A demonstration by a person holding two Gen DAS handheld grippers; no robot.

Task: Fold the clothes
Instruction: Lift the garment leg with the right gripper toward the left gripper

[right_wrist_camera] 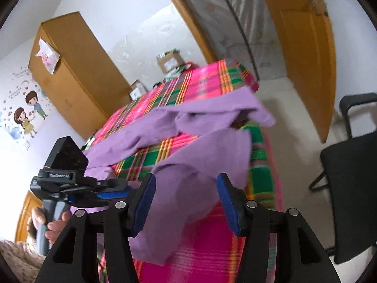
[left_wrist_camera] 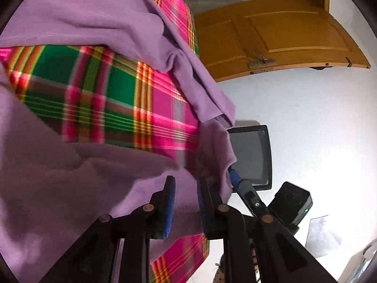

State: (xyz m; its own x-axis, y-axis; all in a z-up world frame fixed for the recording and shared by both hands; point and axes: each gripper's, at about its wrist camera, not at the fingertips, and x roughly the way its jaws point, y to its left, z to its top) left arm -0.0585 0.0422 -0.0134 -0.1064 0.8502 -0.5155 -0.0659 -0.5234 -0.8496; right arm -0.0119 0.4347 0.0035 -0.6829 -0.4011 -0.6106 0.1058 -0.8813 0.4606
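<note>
A purple garment (left_wrist_camera: 99, 18) lies crumpled on a table under a pink and green plaid cloth (left_wrist_camera: 99, 94). My left gripper (left_wrist_camera: 186, 202) hovers over the garment's near part. Its blue pads stand a narrow gap apart, with purple fabric showing in the gap and a fold draped over the right finger (left_wrist_camera: 207, 202). In the right wrist view my right gripper (right_wrist_camera: 186, 202) is wide open, and a flap of the purple garment (right_wrist_camera: 200, 155) lies between its fingers and hangs below them. The left gripper (right_wrist_camera: 106, 191), held by a hand (right_wrist_camera: 54, 226), sits at the garment's left edge.
A black chair (right_wrist_camera: 348, 184) stands to the right of the table on the pale floor. An orange door (right_wrist_camera: 304, 47) and a wooden cabinet (right_wrist_camera: 70, 75) line the walls. Cardboard boxes (right_wrist_camera: 169, 61) sit at the table's far end.
</note>
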